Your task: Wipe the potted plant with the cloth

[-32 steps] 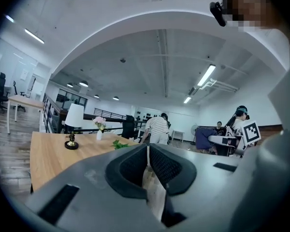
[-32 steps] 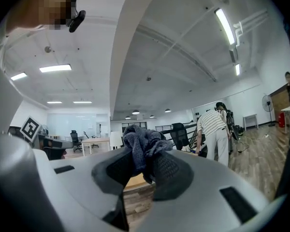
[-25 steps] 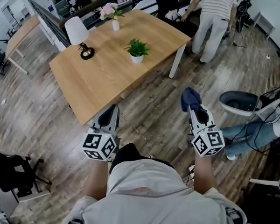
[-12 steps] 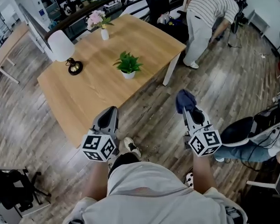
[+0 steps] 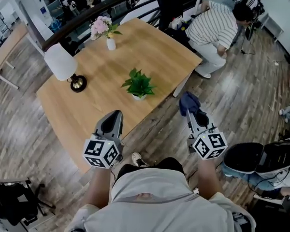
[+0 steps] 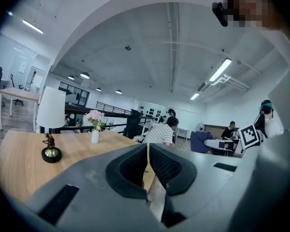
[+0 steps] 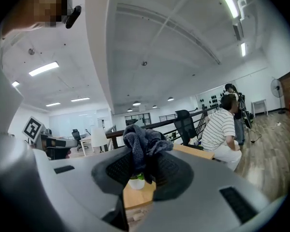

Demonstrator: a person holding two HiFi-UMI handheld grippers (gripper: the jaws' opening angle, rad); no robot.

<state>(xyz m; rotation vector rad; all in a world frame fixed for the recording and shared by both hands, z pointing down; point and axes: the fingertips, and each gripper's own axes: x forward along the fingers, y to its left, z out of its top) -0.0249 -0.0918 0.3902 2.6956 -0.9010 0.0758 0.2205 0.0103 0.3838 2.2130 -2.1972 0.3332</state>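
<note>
A small green potted plant (image 5: 138, 86) in a white pot stands near the front right edge of the wooden table (image 5: 96, 95). In the right gripper view only its pot (image 7: 137, 181) shows, low between the jaws. My right gripper (image 5: 192, 111) is shut on a dark blue cloth (image 5: 188, 102), which bunches above the jaws (image 7: 142, 146); it hovers over the floor just right of the table's edge. My left gripper (image 5: 113, 118) hangs over the table's near edge, shut and empty, its pads (image 6: 157, 166) touching.
On the table stand a white lamp (image 5: 63, 66) and a vase of pink flowers (image 5: 106, 32). A person in a striped shirt (image 5: 212, 28) bends beyond the table's far right corner. A chair (image 5: 246, 157) stands at my right. A railing runs behind the table.
Both grippers have moved forward towards the table. The left one now hangs over its near edge and the plant is closer. The striped-shirt person has bent lower.
</note>
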